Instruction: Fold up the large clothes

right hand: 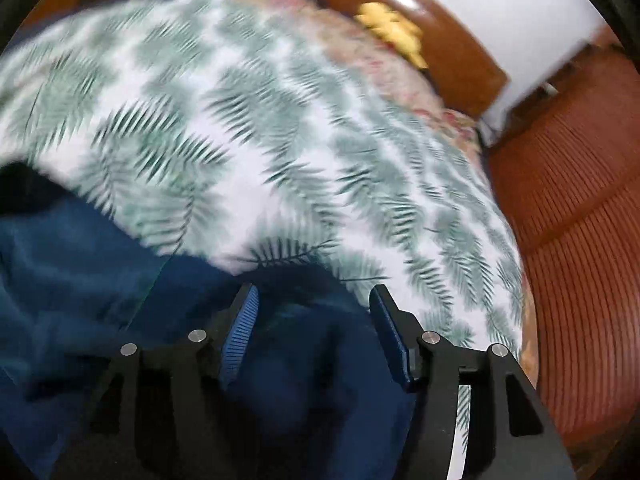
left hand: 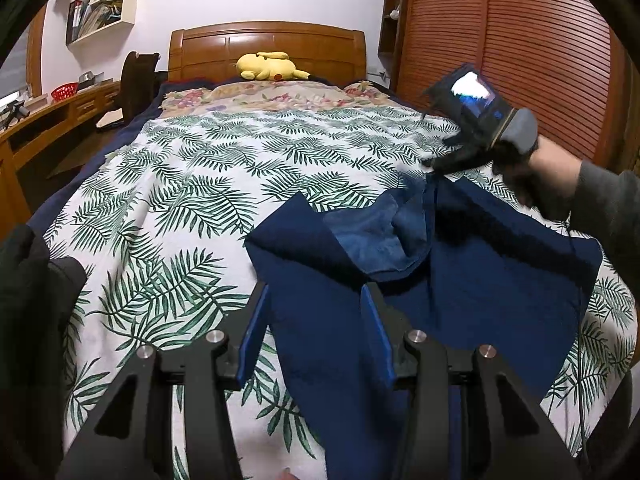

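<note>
A large dark blue garment (left hand: 460,280) lies on the bed's near right part, its lighter blue lining (left hand: 372,236) turned up in the middle. My left gripper (left hand: 316,300) is open, its blue pads apart just above the garment's left edge. In the left wrist view the right gripper's body (left hand: 476,120) is held by a hand above the garment's far right edge. In the blurred right wrist view my right gripper (right hand: 314,300) is open over the dark blue cloth (right hand: 120,280), with nothing between the pads.
The bed has a white cover with green leaves (left hand: 200,184), a wooden headboard (left hand: 268,50) and a yellow plush toy (left hand: 268,66). A slatted wooden wardrobe (left hand: 520,60) stands close on the right. A desk (left hand: 52,116) and shelves are on the left.
</note>
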Demonstrator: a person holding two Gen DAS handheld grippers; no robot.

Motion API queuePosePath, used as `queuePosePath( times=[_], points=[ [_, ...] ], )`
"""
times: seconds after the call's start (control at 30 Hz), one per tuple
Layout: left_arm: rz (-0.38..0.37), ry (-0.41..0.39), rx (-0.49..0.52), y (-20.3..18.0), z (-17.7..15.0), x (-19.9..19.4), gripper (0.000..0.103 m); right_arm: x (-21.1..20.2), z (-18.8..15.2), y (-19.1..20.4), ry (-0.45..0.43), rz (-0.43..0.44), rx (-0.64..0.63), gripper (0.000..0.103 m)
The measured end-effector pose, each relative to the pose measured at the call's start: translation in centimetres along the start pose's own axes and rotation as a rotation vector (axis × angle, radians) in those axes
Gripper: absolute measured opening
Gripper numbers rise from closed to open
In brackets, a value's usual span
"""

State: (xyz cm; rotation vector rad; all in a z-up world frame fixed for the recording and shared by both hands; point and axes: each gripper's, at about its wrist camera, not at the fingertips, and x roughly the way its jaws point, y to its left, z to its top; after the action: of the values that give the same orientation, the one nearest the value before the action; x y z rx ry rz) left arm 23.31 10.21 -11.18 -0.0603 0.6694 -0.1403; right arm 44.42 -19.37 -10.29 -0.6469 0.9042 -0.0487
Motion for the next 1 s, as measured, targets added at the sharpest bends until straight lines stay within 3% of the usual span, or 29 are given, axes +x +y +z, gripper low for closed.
queuePosePath(
  times=[0.13, 0.2, 0.37, 0.53, 0.57, 0.6, 0.63, 0.67, 0.73, 0.83, 0.9, 0.97, 1.0],
  points=[
    [0.001, -0.002, 0.003, -0.2, 0.0, -0.1, 0.045, -1.9, -0.9, -4.6, -0.068, -0.093, 0.108, 0.06],
    [0.001, -0.004, 0.003, -0.2, 0.0, -0.2, 0.045, -2.3, -2.5, -6.6, -0.06, -0.091, 0.161, 0.06],
    [0.008, 0.001, 0.004, -0.2, -0.2, -0.1, 0.045, 1.5, -7.8, -9.0, 0.107, 0.01, 0.248, 0.06],
    [0.013, 0.006, 0.004, -0.1, -0.3, 0.0, 0.045, 5.7, -13.3, -10.9, 0.24, 0.086, 0.43, 0.058],
    [0.013, 0.008, 0.004, -0.1, -0.3, 0.1, 0.045, 5.8, -14.1, -11.0, 0.251, 0.126, 0.453, 0.055],
    [0.014, 0.008, 0.004, -0.1, -0.3, 0.1, 0.045, 5.8, -14.7, -10.9, 0.248, 0.183, 0.468, 0.04],
    [0.014, 0.008, 0.005, -0.2, -0.3, 0.1, 0.046, 5.3, -15.0, -10.9, 0.224, 0.208, 0.463, 0.013],
    [0.013, 0.007, 0.006, -0.2, -0.3, 0.1, 0.045, 4.6, -15.1, -10.6, 0.207, 0.222, 0.438, 0.002],
    [0.01, 0.007, 0.005, -0.1, -0.3, 0.1, 0.046, 3.2, -15.3, -10.5, 0.177, 0.184, 0.41, 0.001],
    [0.004, 0.011, -0.001, -0.1, -0.4, 0.2, 0.046, 0.6, -16.7, -12.5, 0.128, 0.013, 0.45, 0.0],
    [0.002, 0.007, 0.004, -0.1, -0.5, -0.1, 0.046, 0.4, -18.2, -13.8, 0.16, 0.002, 0.503, 0.001],
    [0.0, 0.0, 0.003, 0.0, -0.5, -0.3, 0.046, 0.4, -18.7, -13.6, 0.172, 0.005, 0.467, 0.005],
    [0.0, -0.001, 0.0, 0.1, -0.5, -0.4, 0.046, -0.2, -18.6, -13.1, 0.162, -0.018, 0.445, 0.013]
  ],
)
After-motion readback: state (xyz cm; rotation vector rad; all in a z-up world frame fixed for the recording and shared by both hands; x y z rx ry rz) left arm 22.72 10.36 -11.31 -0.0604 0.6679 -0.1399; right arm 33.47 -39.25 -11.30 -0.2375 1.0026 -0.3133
